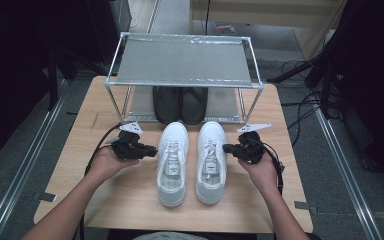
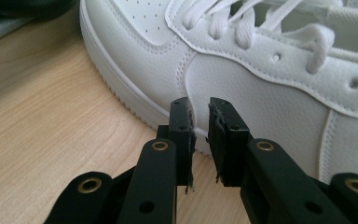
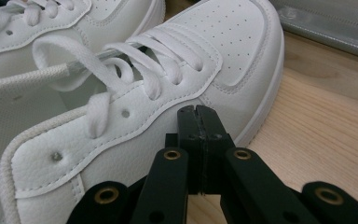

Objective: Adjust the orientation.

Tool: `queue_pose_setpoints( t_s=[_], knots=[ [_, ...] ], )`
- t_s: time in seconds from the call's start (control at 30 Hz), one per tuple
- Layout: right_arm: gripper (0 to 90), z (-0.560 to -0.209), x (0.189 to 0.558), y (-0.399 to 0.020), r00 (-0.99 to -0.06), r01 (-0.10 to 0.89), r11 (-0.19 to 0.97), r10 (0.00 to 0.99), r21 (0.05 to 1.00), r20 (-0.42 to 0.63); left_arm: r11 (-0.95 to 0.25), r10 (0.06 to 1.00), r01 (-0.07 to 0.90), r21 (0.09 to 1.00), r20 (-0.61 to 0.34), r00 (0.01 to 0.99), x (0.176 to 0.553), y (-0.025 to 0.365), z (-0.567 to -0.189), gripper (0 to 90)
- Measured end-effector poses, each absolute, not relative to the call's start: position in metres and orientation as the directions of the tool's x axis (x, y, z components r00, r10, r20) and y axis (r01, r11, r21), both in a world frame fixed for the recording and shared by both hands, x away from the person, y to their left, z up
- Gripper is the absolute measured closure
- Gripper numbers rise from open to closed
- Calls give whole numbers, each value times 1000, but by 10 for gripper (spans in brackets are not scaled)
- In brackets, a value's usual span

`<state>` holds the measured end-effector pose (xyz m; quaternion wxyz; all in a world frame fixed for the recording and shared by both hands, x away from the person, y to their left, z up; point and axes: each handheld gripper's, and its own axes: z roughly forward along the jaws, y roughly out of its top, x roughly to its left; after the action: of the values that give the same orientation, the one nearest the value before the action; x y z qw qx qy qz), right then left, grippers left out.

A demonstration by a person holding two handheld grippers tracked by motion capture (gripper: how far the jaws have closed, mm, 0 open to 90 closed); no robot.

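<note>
A pair of white lace-up sneakers stands side by side mid-table, toes pointing away from me: the left sneaker and the right sneaker. My left gripper points at the left sneaker's outer side, close to the sole. Its jaws stand a narrow gap apart with nothing between them. My right gripper points at the right sneaker's outer side, below the laces. Its pads are pressed together, empty. The left sneaker also lies beyond the right one in the right gripper view.
A metal-framed shoe rack with a grey top shelf stands at the table's far edge. Two black shoes sit on its lower shelf, just beyond the white toes. Bare wooden tabletop lies on either side of the sneakers and in front of them.
</note>
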<state>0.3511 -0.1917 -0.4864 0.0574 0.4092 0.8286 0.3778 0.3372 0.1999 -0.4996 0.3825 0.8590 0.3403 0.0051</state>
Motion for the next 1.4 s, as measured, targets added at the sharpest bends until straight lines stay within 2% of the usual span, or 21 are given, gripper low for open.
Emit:
queue_pose_setpoints(
  t_s=[0.6,0.93,1.1,1.2,1.4],
  knots=[
    [900,-486,358,-180,-685,620,410,700,669,205,-513,572,577,636,-249,782,327,184,-506,815],
    [900,-486,358,-180,-683,620,409,702,669,203,-551,524,532,643,-229,820,319,164,-507,819],
    [900,-486,359,-181,-682,623,407,701,668,210,-544,528,542,640,-241,814,319,163,-507,840],
    [900,-486,359,-181,-680,626,404,701,667,214,-529,513,555,642,-279,812,319,163,-506,854],
    [900,-486,360,-183,-680,626,401,701,669,216,-531,507,549,646,-277,816,317,160,-506,866]
  ],
)
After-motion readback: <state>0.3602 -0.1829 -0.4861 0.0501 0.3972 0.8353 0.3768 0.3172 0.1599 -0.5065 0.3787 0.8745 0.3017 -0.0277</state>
